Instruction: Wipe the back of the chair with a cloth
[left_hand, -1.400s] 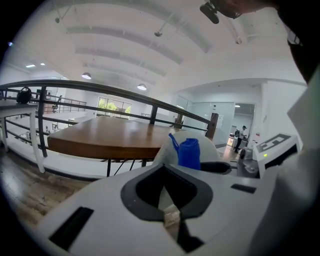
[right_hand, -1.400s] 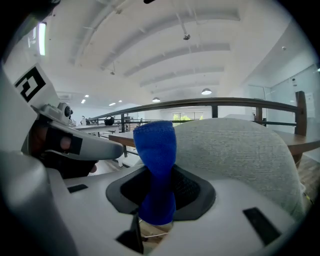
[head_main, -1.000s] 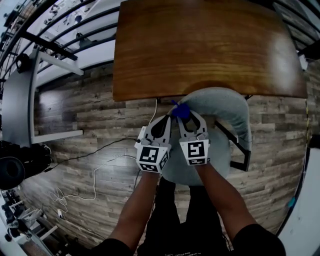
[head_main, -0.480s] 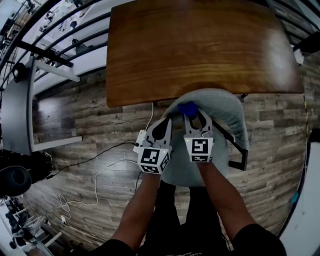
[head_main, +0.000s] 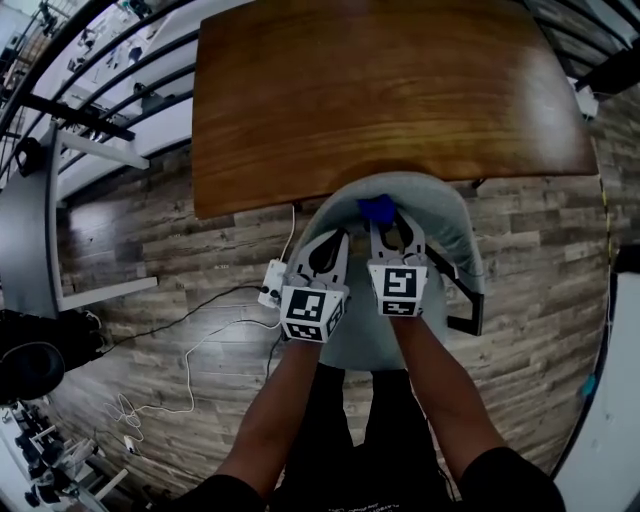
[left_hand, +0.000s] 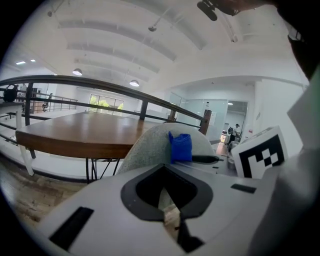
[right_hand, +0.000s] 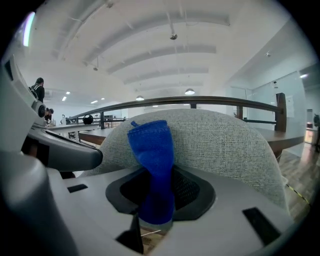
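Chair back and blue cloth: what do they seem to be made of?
The chair back looks like grey woven upholstery, matte, judging by its speckled weave. The blue cloth seems a soft textile, perhaps microfibre; fine ribbing and a stitched hem show.

- Wood-plank floor (head_main: 180, 260) carries 1 wooden table (head_main: 380, 90) and 1 grey chair (head_main: 450, 215), chair back at the table edge.
- 1 white power strip (head_main: 271, 284) lies beside the chair; cables (head_main: 192, 352) trail leftward across the planks.

Quick count: one chair (head_main: 455, 225), one blue cloth (head_main: 377, 209), one wooden table (head_main: 380, 90). Two grippers, the left gripper (head_main: 333, 238) and the right gripper (head_main: 391, 224), plus one white box (head_main: 271, 284) on the floor (head_main: 160, 230).
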